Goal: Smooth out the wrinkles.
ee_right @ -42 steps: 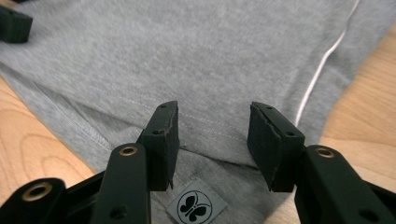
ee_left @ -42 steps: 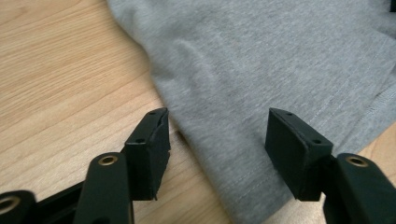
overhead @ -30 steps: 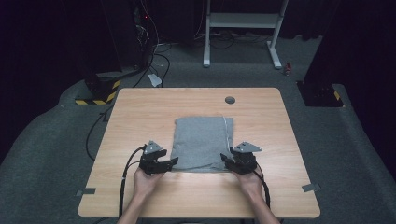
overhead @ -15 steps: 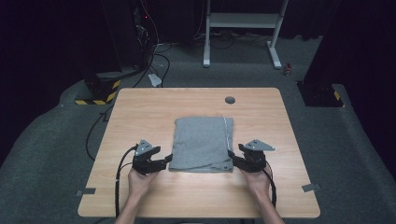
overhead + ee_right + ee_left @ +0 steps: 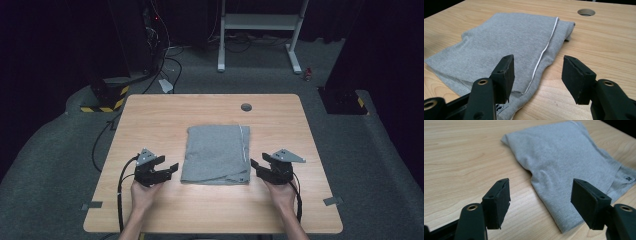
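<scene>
The folded cloth (image 5: pixel 217 154) lies flat on the table (image 5: pixel 150 115), about midway between its left and right edges and somewhat toward the person's side. Behind the cloth, near the table's far edge and a little to the right, is a round hole (image 5: pixel 246 107) in the tabletop. The left gripper (image 5: pixel 167 170) sits just left of the cloth's near left corner, apart from it. The right gripper (image 5: pixel 257 167) sits just right of the cloth's near right corner. Beyond the table, behind the cloth, a stand (image 5: pixel 260 30) is on the floor, well apart.
</scene>
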Action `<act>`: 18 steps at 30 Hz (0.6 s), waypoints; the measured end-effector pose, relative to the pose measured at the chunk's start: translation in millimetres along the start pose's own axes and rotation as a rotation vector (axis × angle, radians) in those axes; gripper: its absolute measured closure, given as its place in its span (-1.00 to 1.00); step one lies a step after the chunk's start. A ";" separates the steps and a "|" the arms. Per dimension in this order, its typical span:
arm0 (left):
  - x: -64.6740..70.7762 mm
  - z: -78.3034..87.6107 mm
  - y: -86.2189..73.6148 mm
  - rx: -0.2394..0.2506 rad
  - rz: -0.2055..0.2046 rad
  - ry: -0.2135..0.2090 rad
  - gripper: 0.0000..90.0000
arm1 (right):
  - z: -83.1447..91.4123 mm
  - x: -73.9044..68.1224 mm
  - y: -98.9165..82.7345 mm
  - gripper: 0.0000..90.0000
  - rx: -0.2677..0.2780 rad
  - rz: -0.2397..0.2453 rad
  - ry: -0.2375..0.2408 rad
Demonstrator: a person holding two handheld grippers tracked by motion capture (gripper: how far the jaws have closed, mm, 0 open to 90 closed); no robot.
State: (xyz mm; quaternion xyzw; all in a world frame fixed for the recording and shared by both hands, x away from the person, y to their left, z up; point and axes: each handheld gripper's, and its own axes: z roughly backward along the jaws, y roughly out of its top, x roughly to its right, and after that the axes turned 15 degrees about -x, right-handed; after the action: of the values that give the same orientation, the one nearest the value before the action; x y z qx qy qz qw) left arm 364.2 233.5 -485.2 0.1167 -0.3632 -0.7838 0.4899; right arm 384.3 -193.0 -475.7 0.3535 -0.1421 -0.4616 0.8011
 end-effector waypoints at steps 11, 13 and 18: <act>-13.2 4.9 -5.0 -0.005 0.047 0.022 -0.30 | 9.5 11.1 -2.3 -0.02 0.013 -0.029 -0.021; -16.8 6.6 -6.7 -0.006 0.056 0.028 -0.30 | 12.3 12.3 -2.4 -0.01 0.020 -0.033 -0.027; -23.4 9.2 -9.8 0.000 0.068 0.034 -0.30 | 16.1 18.3 -4.4 -0.01 0.021 -0.047 -0.039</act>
State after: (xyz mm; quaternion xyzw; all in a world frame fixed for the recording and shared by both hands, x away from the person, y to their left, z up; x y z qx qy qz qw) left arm 364.1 260.2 -489.4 0.1176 -0.3587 -0.7646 0.5224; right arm 382.4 -216.8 -469.2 0.3561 -0.1541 -0.4856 0.7834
